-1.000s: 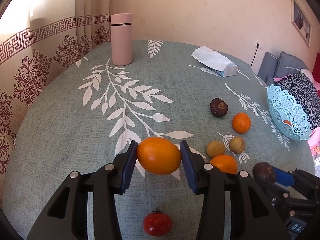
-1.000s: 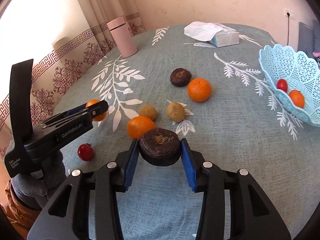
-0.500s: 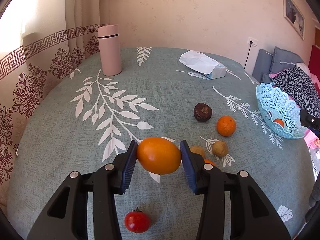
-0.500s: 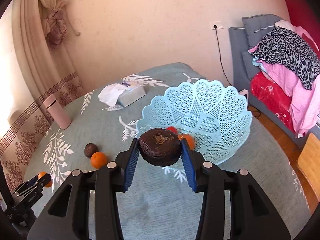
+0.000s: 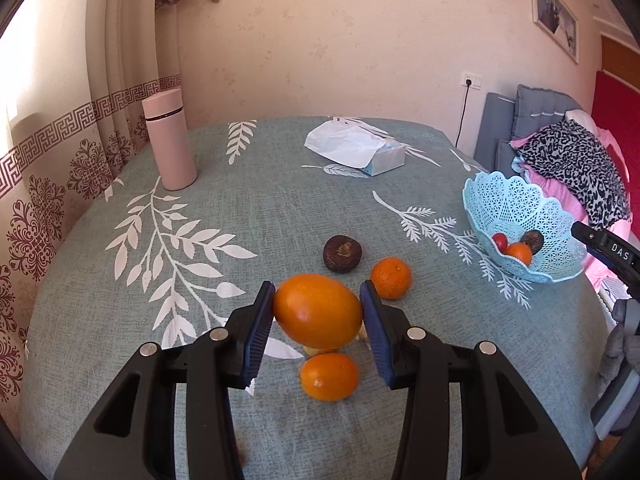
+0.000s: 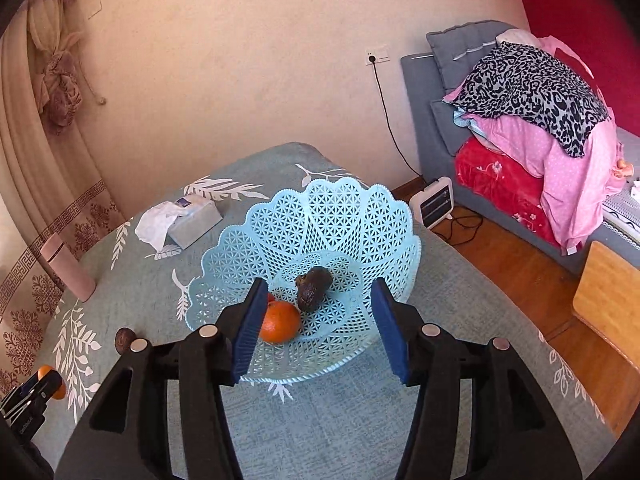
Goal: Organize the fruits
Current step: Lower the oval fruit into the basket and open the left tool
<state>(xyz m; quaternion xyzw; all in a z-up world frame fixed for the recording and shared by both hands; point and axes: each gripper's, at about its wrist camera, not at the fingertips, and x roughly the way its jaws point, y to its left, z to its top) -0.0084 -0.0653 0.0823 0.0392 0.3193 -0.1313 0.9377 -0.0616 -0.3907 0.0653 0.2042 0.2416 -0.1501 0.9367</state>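
My left gripper (image 5: 318,312) is shut on a large orange fruit (image 5: 317,311), held above the table. Below it lie a tangerine (image 5: 329,376), another tangerine (image 5: 391,278) and a dark brown fruit (image 5: 343,253). The light blue lattice basket (image 6: 336,216) sits at the table's right edge. My right gripper (image 6: 318,328) hangs over the basket with its jaws opening and nothing between them. A dark brown fruit (image 6: 314,288) lies loose in the basket beside a tangerine (image 6: 280,321) and a small red fruit (image 5: 499,241).
A pink flask (image 5: 170,144) stands at the back left and a tissue box (image 5: 360,152) lies at the back. Curtains hang to the left. A sofa with piled bedding (image 6: 536,120) and a small heater (image 6: 436,202) stand beyond the table's right edge.
My right gripper swung from the fruit pile over to the basket, opened and dropped the dark brown fruit into it. My left gripper rose and shifted with the orange fruit still held.
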